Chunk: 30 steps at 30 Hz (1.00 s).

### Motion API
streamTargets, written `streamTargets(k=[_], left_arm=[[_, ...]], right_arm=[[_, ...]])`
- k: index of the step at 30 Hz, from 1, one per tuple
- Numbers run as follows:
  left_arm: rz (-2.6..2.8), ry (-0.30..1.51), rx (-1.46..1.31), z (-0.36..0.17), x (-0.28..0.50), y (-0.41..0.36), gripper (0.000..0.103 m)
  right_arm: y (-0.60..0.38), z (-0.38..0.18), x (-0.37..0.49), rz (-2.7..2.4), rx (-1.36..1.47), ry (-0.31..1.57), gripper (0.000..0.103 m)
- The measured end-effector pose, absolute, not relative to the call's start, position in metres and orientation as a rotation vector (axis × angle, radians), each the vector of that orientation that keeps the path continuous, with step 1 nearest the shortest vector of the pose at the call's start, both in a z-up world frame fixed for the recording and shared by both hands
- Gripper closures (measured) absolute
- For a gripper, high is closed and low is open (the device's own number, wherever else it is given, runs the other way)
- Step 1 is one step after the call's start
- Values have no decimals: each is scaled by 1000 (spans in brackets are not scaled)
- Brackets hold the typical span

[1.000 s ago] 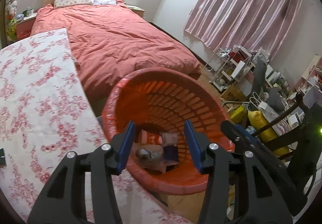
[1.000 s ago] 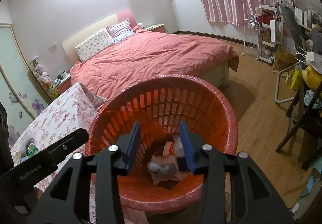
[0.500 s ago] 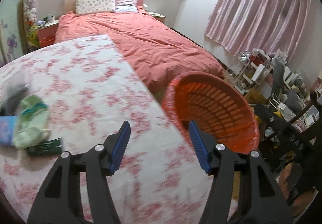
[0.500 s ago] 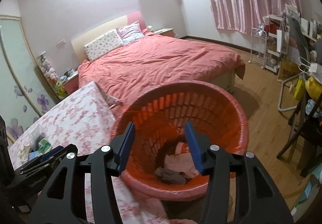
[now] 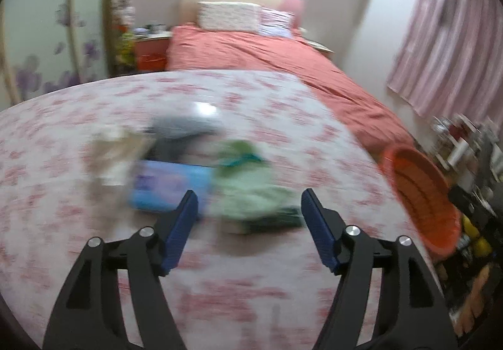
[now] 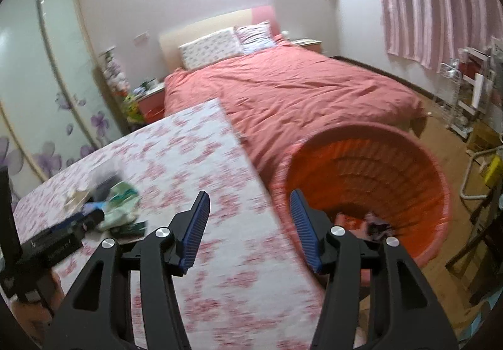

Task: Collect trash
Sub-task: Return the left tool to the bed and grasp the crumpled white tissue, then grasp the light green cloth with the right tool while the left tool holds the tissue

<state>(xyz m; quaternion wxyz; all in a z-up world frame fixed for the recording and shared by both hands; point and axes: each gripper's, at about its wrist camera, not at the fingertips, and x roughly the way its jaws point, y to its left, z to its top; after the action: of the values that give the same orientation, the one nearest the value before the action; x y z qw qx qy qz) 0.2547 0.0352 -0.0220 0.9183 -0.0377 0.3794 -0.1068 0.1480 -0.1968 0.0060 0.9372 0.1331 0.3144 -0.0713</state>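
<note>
A blurred heap of trash lies on the flowered table: a green crumpled wrapper, a blue packet, a dark flat packet, a grey bag and pale paper. My left gripper hovers just before the green wrapper, jaws opening, nothing between them. The orange basket stands off the table's right edge with trash at its bottom. My right gripper hangs over the table edge beside the basket, jaws opening and empty. In the right wrist view the left gripper reaches toward the heap.
A bed with a red cover fills the space behind the table. A sliding wardrobe door stands at left, a nightstand beside the bed. A cluttered rack and chair parts stand on the wooden floor at right.
Both grippers have swung left from above the basket toward the table. The left one now faces the trash heap; its jaws have widened. The right one's jaws widened slightly.
</note>
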Motion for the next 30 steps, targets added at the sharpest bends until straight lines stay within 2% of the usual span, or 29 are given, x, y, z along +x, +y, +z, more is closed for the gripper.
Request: streamTargets(k=[7, 17, 25, 30], left_arm=[[-22, 774, -162, -26, 282, 115, 19], [11, 859, -199, -52, 337, 133, 16], [-17, 896, -223, -66, 348, 139, 37], [-30, 880, -210, -65, 344, 140, 47]], right_arm=[[-143, -4, 166, -57, 189, 692, 46], [-113, -17, 181, -28, 153, 745, 46], [-106, -22, 188, -20, 148, 767, 46], [-102, -24, 191, -14, 150, 777, 46]])
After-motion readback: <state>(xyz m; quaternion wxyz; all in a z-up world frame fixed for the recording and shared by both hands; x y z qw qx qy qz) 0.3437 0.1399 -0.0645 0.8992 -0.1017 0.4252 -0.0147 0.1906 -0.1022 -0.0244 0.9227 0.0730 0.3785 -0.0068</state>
